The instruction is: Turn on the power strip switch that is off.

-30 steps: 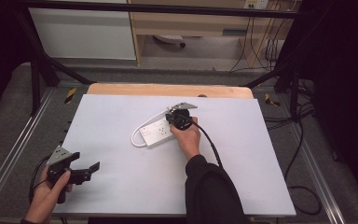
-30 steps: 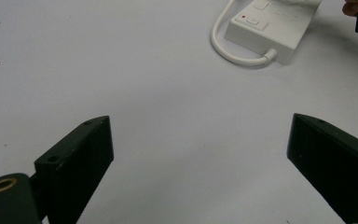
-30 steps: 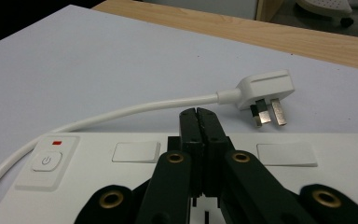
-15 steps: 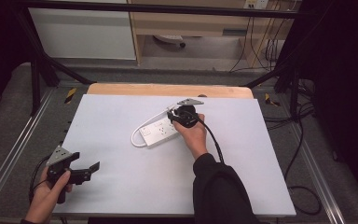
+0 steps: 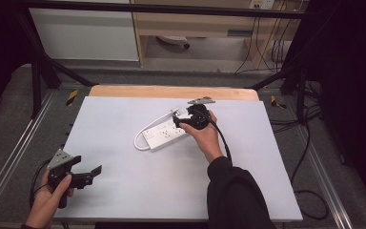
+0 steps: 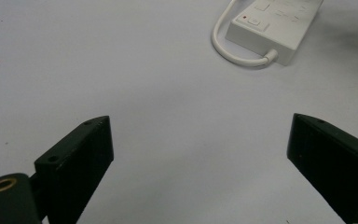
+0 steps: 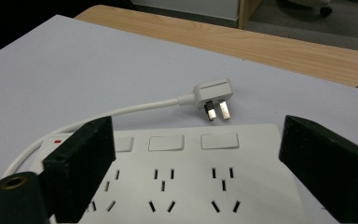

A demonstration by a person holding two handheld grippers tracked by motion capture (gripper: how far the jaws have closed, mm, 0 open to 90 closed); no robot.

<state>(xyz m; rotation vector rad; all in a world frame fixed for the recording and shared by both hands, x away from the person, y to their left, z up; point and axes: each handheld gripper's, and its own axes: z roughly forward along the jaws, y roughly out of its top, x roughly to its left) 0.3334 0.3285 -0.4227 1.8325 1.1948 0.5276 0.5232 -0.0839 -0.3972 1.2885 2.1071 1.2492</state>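
Right gripper (image 5: 183, 117) at frame centre, jaws wide over white plastic power strip (image 5: 164, 136), left gripper (image 5: 82, 174) wide open lower left, white plug (image 7: 213, 96) lying beyond.

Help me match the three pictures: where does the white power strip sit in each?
High view: power strip at table centre, under the right gripper.
Left gripper view: top right corner.
Right gripper view: bottom, between the jaws.
Shared landmark: its looping white cord.

Bare table (image 5: 124, 119) lies left of the power strip (image 5: 164, 136); its plug (image 7: 213, 95) lies behind.
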